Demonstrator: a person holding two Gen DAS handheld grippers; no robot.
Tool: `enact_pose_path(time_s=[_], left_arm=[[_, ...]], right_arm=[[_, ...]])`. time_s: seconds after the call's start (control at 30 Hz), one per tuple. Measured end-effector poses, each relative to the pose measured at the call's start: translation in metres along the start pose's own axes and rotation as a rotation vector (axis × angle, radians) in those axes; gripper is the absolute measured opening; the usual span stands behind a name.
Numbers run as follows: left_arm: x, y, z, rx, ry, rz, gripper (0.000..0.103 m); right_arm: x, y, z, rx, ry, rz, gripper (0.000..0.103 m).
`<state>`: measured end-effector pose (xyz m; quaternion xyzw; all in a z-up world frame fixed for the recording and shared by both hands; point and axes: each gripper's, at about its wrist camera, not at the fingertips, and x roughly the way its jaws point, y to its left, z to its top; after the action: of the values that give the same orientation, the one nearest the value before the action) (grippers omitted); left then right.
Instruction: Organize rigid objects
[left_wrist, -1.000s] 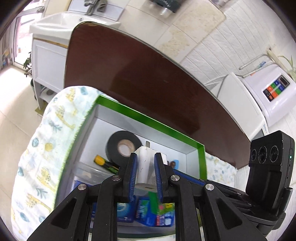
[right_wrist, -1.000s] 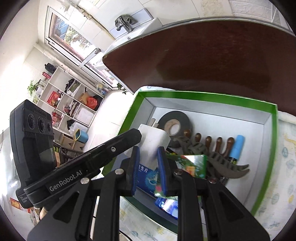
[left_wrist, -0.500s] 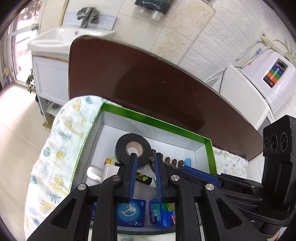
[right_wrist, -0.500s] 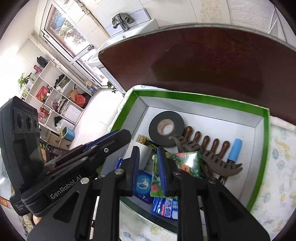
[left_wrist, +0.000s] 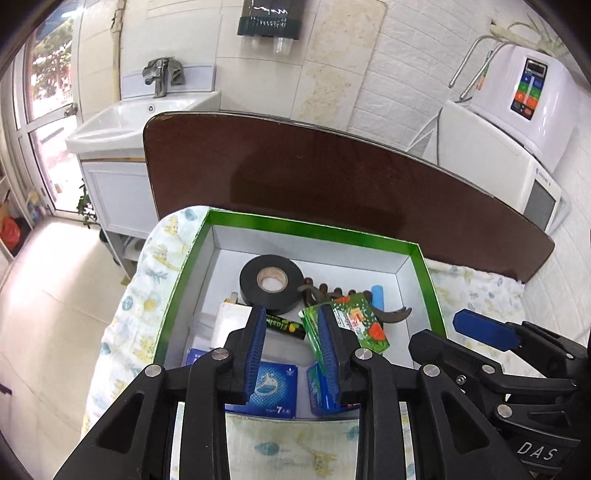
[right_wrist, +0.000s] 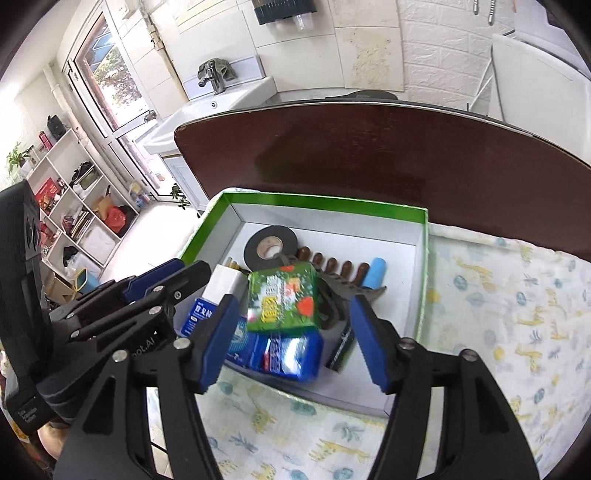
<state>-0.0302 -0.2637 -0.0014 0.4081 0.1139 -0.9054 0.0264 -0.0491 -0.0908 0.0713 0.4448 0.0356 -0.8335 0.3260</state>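
Since the dark brown glossy tabletop (left_wrist: 332, 177) and the pale animal-print cloth (right_wrist: 498, 295) spread on its near part show no loose items in either view, the sorting looks close to finished, as far as these views reach. All the rigid things sit inside the green-rimmed white cardboard box (left_wrist: 314, 230), which rests on the cloth. In the box, going down in size: a black roll of electrical tape (left_wrist: 271, 282) at the back, a green floral-print carton (right_wrist: 282, 297) lying tilted on top of the pile near the middle, a dark brown plastic claw hair clip (right_wrist: 343, 286) partly under it, a blue foil packet (right_wrist: 284, 352) and a flat blue sachet (left_wrist: 271, 386) at the near wall, a white block (right_wrist: 223, 280) to the left, a black battery with yellow lettering (left_wrist: 282, 326), and a light blue short cylinder (right_wrist: 376, 271) to the right. The right gripper (right_wrist: 293, 341) hangs above the near edge of the box, jaws opening and already fairly wide, with the green carton framed between them but no pad touching it, so it reads as released. The left gripper (left_wrist: 291, 345) sits beside it over the same edge, jaws opening but only narrowly apart, nothing between the pads. Judgement: what is left is maybe squaring up the tilted carton, or nothing; anything outside these views I cannot tell.
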Motion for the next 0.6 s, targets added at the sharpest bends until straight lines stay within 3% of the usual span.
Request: enact_pose_path(time_s=[0.1, 0.23, 0.5, 0.6], left_arm=[[-0.009, -0.004, -0.012, 0.023, -0.020, 0.037, 0.030], [-0.016, -0.004, -0.024, 0.012, -0.025, 0.074, 0.044], [-0.034, -0.014, -0.050, 0.042, -0.053, 0.097, 0.047], [-0.046, -0.024, -0.063, 0.090, -0.099, 0.128, 0.064]], right_arm=[[-0.009, -0.003, -0.012, 0.004, -0.016, -0.018, 0.066], [-0.020, -0.006, -0.029, 0.003, -0.039, -0.032, 0.075], [-0.045, -0.010, -0.068, 0.048, -0.105, -0.064, 0.075], [-0.054, -0.008, -0.080, 0.032, -0.138, -0.102, 0.078]])
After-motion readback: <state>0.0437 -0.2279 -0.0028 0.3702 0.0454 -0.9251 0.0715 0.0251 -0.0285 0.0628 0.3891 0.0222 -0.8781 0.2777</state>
